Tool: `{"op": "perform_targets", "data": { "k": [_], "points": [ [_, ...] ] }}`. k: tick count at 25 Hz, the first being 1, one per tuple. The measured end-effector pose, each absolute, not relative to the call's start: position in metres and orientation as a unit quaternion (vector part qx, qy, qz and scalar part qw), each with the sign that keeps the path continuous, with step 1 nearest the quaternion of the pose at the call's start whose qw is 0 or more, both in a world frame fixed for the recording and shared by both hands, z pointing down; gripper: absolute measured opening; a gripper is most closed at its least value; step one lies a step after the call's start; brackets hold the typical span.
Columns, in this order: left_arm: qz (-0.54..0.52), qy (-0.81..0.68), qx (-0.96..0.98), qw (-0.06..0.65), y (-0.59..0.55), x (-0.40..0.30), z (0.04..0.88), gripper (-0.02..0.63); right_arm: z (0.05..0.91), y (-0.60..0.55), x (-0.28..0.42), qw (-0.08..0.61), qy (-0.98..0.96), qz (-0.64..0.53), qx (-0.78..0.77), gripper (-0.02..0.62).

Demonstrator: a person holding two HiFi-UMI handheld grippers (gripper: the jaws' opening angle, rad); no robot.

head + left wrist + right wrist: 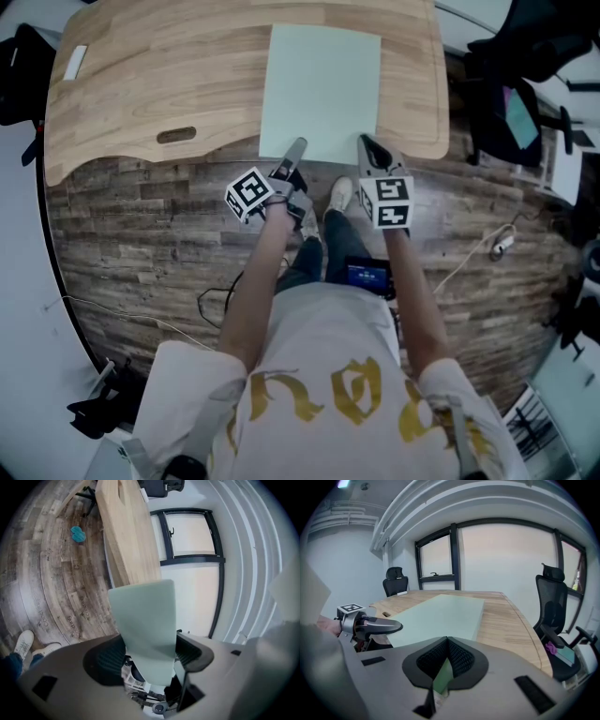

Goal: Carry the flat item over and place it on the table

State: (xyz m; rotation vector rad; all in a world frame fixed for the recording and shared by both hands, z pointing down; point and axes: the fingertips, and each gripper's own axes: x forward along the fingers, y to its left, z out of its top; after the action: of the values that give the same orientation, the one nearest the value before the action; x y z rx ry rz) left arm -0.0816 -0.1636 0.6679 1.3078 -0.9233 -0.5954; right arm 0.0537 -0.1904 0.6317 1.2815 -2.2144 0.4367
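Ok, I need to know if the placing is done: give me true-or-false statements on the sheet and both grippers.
1. The pale green flat sheet lies on the light wooden table. True.
2. The right gripper stands open. False: its jaws are closed on the sheet's near edge.
3. The left gripper has its jaws apart, the sheet between them. True.
4. The sheet covers the whole tabletop. False: bare wood shows on both sides.

Bright, even daylight; fisheye-warped, dark-vignetted edges

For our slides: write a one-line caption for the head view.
A pale green sheet on the wooden table; right claw clamped on its near edge, left claw open around that edge.
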Motion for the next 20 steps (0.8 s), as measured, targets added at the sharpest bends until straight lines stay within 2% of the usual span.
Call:
{"op": "perform_targets", "data": {
  "k": [15,20],
  "points": [
    [-0.215,-0.439,0.592,0.641,-0.1591,-0.0820,0.6702,0.330,0.6288,-0.1920,0.0521,0.268,-0.821,0.169,0.475,-0.003],
    [-0.173,-0.439,0.613,0.634,-0.1542,-0.0801,0.6717,0.355,0.6315,-0.1931,0.0564,0.276,-0.819,0.163,0.477,-0.003]
  ]
}}
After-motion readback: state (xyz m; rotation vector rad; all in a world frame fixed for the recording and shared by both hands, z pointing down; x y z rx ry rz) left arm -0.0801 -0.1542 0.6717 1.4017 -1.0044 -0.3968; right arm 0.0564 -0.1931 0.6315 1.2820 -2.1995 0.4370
